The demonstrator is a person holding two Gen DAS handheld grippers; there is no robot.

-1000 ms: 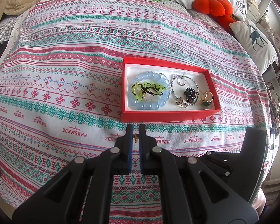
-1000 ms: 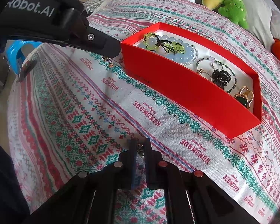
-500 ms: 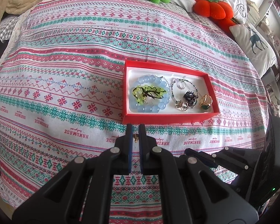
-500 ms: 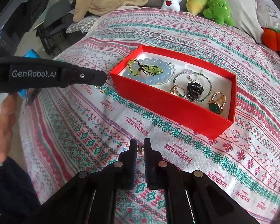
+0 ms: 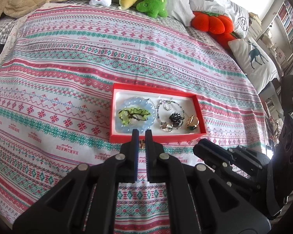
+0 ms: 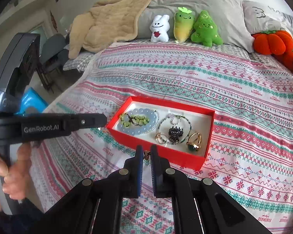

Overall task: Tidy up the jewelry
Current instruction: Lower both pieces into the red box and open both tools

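Note:
A red jewelry box (image 5: 158, 136) (image 6: 166, 152) with a white lining lies on the patterned bedspread. It holds a pale blue bead bracelet (image 5: 146, 105) (image 6: 150, 115), a green bead bracelet (image 5: 134, 113), a thin beaded ring of chain (image 6: 173, 120), a black clip (image 6: 175, 133) and a gold ring with a green stone (image 5: 192, 123) (image 6: 194, 143). My left gripper (image 5: 141, 136) is shut on a small gold earring (image 5: 141, 143), just short of the box's near wall. My right gripper (image 6: 145, 151) is shut on another small earring (image 6: 146, 154), also above the box's near wall.
Plush toys (image 6: 185, 26), an orange pumpkin cushion (image 6: 273, 42), pillows (image 5: 254, 58) and a beige blanket (image 6: 111, 23) line the head of the bed. A chair (image 6: 52, 58) stands off the bed's left side.
Both grippers have risen and drawn back from the bedspread, each carrying its earring. The box now looks smaller and farther, and the head of the bed has come into view.

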